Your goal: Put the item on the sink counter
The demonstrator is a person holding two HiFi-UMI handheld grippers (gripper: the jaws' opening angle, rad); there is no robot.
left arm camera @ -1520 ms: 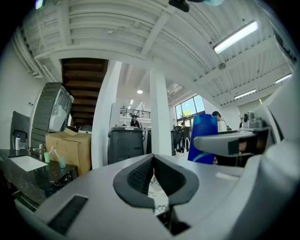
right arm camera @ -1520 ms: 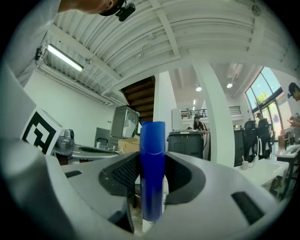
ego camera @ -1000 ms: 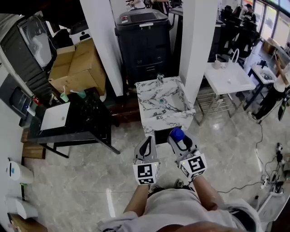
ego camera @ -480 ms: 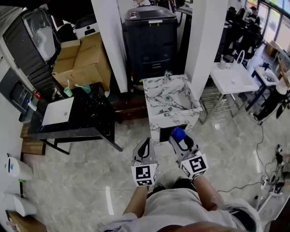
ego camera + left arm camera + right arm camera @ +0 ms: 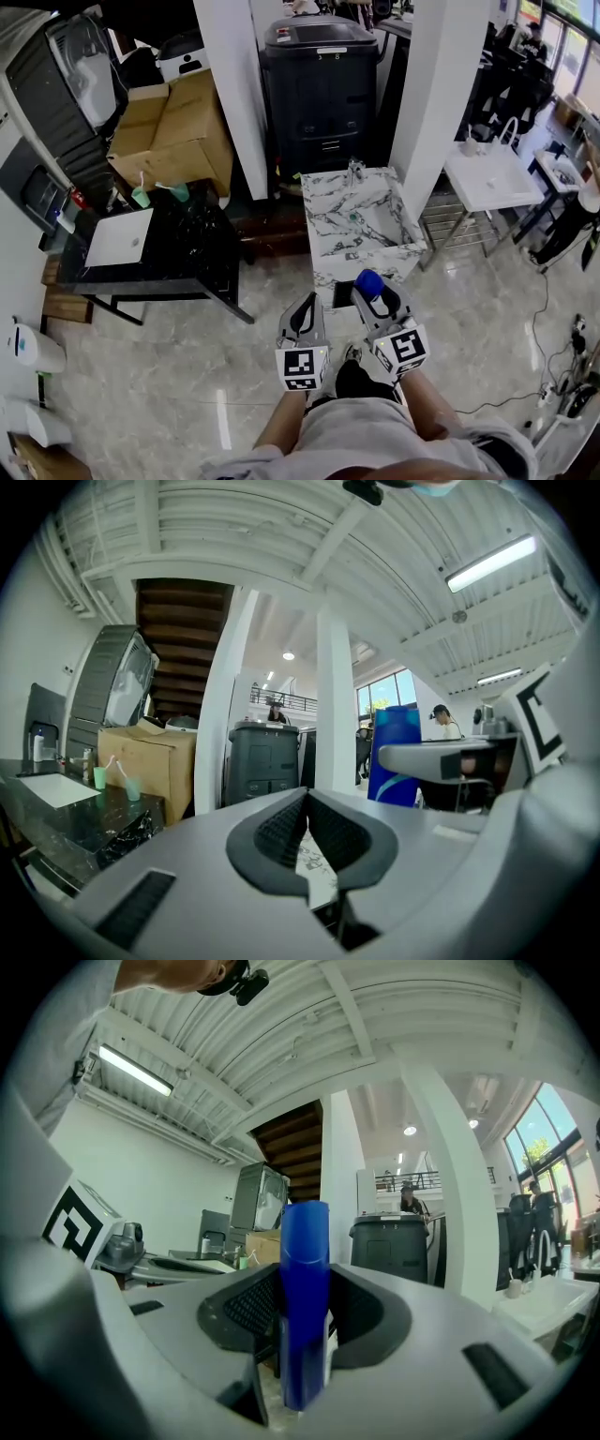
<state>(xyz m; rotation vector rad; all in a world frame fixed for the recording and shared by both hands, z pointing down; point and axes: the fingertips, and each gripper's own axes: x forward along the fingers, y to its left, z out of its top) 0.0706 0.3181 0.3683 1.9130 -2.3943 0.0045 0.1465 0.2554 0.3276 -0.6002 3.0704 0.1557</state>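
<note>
A blue bottle point(image 5: 305, 1297) stands upright between the pads of my right gripper point(image 5: 305, 1335), which is shut on it. From the head view its blue cap point(image 5: 368, 280) shows above the right gripper point(image 5: 375, 292), held low in front of the person's body. The left gripper point(image 5: 304, 311) hangs beside it, shut and empty; its jaws point(image 5: 307, 832) meet with nothing between them. The left gripper view also catches the blue bottle point(image 5: 395, 753) off to the right. The marble sink counter point(image 5: 330, 251) with a basin and tap stands just ahead of both grippers.
A white pillar point(image 5: 437, 94) rises at the counter's right and another point(image 5: 233, 84) at its left. A black bin point(image 5: 323, 84) stands behind. A cardboard box point(image 5: 169, 127) and a black table point(image 5: 187, 248) with a white basin lie left. A white sink point(image 5: 492, 173) is right.
The marble sink counter has drawn closer to the grippers and shifted right in the head view. Both grippers keep the same pose, with the bottle still in the right one.
</note>
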